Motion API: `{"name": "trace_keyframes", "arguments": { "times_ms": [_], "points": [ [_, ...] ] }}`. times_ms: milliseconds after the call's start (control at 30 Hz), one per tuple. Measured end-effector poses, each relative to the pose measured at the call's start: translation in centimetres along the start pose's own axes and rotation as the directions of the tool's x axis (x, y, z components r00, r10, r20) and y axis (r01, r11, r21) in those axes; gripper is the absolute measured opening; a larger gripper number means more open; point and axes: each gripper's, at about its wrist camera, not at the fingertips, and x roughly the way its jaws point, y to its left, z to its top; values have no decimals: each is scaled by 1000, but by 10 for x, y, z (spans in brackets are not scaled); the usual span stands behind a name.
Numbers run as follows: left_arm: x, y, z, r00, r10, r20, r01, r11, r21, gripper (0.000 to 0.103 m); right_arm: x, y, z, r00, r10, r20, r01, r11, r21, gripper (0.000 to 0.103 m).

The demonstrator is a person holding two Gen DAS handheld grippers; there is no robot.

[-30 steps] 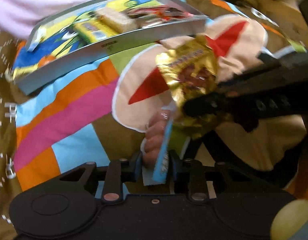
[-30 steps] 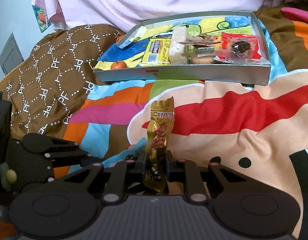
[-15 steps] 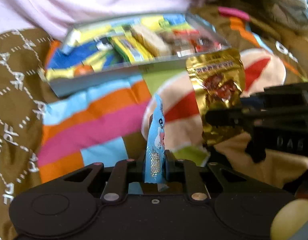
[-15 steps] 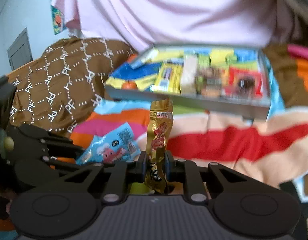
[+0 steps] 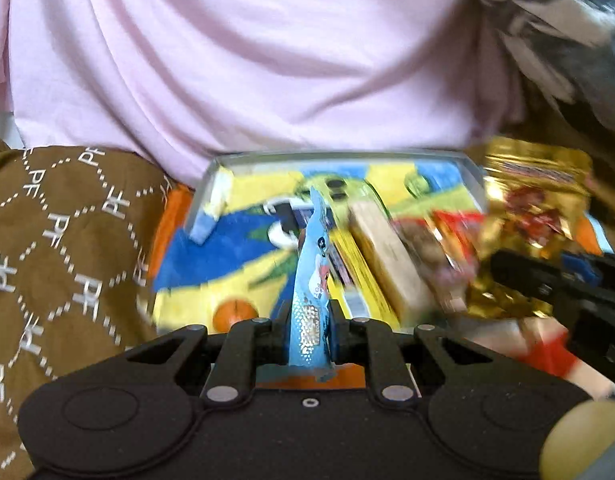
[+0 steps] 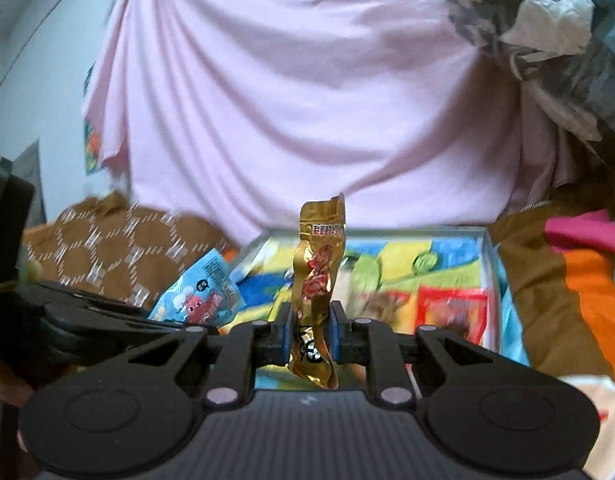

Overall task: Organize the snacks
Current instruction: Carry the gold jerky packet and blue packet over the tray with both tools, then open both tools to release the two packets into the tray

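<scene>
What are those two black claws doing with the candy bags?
A person is sorting snacks. The left gripper pinches a blue snack packet, and the right gripper pinches a gold snack packet. Both packets are held up in front of the gray tray, which already holds several snacks. Neither packet is in the tray yet.

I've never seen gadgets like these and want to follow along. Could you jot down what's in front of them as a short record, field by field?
Left gripper: shut on a light blue snack packet, held upright
Right gripper: shut on a gold foil snack packet, held upright
Tray: shallow grey box with a colourful printed floor, just ahead of both grippers
Already in tray: a yellow packet, a pale bar, a red packet
Surface: patterned bedding
Backdrop: pink cloth
</scene>
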Motion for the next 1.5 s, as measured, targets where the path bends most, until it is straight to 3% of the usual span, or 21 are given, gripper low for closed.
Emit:
{"name": "trace_keyframes", "arguments": {
  "times_ms": [200, 600, 833, 900, 1067, 1200, 1333, 1400, 1500],
  "points": [
    [42, 4, 26, 999, 41, 26, -40, 998, -52, 17, 30, -37, 6, 995, -36, 94, 25, 994, 108, 20],
    [85, 1, 24, 992, 127, -12, -127, 992, -3, 18, 67, -84, -22, 998, -59, 28, 52, 972, 229, 21],
    [85, -6, 23, 989, 151, -10, -150, 988, 25, 21, 68, -82, -23, 993, -118, -8, 116, 965, 236, 34],
    [84, -8, 24, 988, 156, -3, -155, 987, 33, 30, 69, -81, -23, 990, -139, -19, 140, 964, 227, 39],
    [82, -13, 25, 989, 150, 7, -150, 988, 34, 47, 70, -75, -23, 987, -160, -14, 160, 968, 195, 73],
    [79, -15, 23, 988, 154, 19, -155, 988, 6, 64, 70, -71, -22, 984, -176, -18, 177, 970, 164, 83],
    [74, -11, 22, 986, 167, 30, -166, 985, -39, 81, 68, -73, -20, 989, -146, -23, 147, 974, 170, 100],
    [72, -8, 22, 984, 175, 26, -173, 983, -67, 85, 68, -73, -19, 993, -116, -34, 120, 980, 159, 102],
    [66, -4, 23, 981, 190, 26, -187, 977, -103, 90, 66, -66, -15, 989, -140, -53, 145, 984, 104, 103]
  ]
}}
